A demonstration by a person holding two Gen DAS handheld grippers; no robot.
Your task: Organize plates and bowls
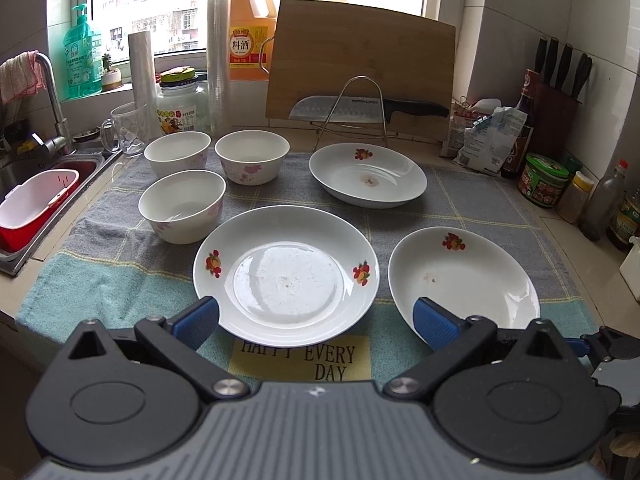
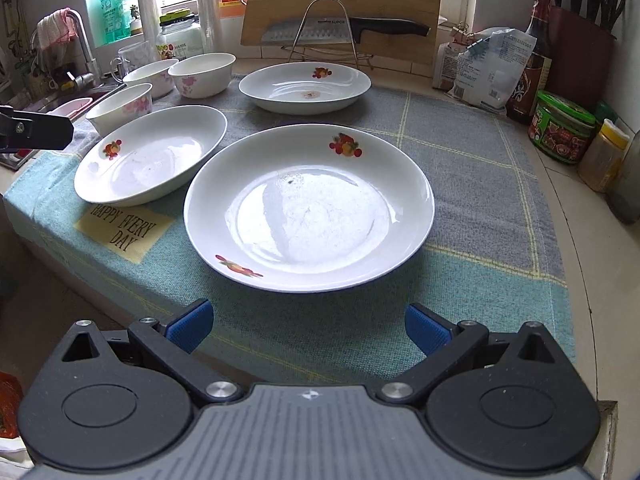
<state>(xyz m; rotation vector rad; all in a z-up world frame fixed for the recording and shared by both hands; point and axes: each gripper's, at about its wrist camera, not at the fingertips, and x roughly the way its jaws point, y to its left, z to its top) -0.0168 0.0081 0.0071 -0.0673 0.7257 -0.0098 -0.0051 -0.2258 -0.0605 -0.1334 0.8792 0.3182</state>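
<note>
Left gripper: the left gripper (image 1: 316,320) has its jaws spread wide and holds nothing. It hangs low over the front edge of the towel (image 1: 460,196).

Right gripper: the right gripper (image 2: 308,322) is also spread wide and empty, just in front of the counter edge.

Plates: three white plates lie apart on the towel. The middle plate (image 1: 286,274) is straight ahead of the left gripper, its near rim between the blue pads (image 1: 198,320). The right plate (image 2: 309,208) is straight ahead of the right gripper, its near rim a little beyond the fingertips. The far plate (image 1: 368,174) is at the back, near the knife stand (image 1: 356,108).

Bowls: three bowls (image 1: 182,206) stand close together at the back left, beside the sink (image 1: 24,172), nearer to the left hand.

Key relation: each gripper faces its own plate head-on. The plates are round, so no long axis matters; only the near rim does.

Likely next move: I think one gripper should go forward and down to pinch a near rim, then put that plate on another.

Risk: the rims are thin and glossy, so a plate may slip.
</note>
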